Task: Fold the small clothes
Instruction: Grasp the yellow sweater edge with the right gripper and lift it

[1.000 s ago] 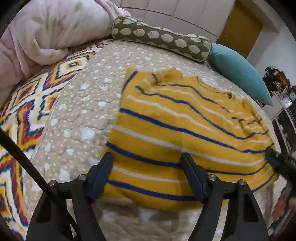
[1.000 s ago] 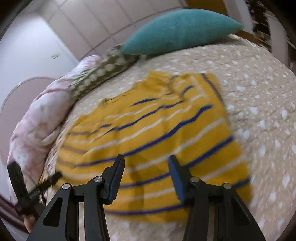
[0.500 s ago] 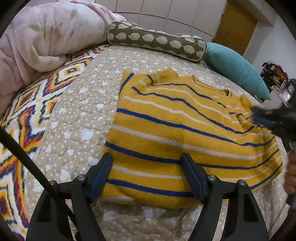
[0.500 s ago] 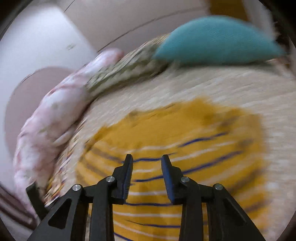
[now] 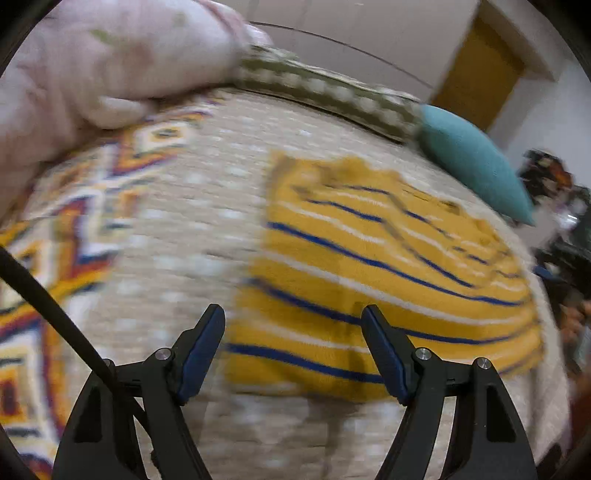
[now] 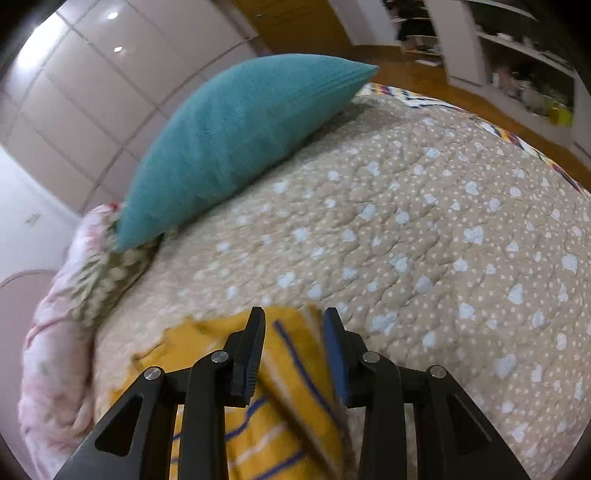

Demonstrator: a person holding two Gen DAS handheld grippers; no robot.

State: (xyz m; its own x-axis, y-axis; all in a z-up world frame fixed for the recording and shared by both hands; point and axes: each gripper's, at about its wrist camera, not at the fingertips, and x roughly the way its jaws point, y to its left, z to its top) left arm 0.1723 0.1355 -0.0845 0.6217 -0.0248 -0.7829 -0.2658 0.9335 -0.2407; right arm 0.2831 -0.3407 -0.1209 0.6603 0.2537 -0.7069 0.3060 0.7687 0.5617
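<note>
A mustard-yellow knit sweater with blue and white stripes [image 5: 384, 273] lies flat on a beige quilted bedspread [image 6: 424, 229]. The left gripper [image 5: 291, 350] hovers wide open over its hem; the right gripper [image 6: 293, 354], jaws narrowed, straddles a sweater edge without clamping it. No writing is legible.

Left claw [image 5: 291, 347] spread wide; right claw [image 6: 295, 350] seemingly narrowed, not clamped.

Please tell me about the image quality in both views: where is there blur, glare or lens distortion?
Left wrist view: strong motion blur smears the striped yellow sweater and the patterned blanket; only the left gripper stays sharp. Right wrist view: the dotted quilt is fairly crisp, the teal pillow slightly soft, ceiling lights glare on the glossy wall panels, and the fisheye bulges the bed.
</note>
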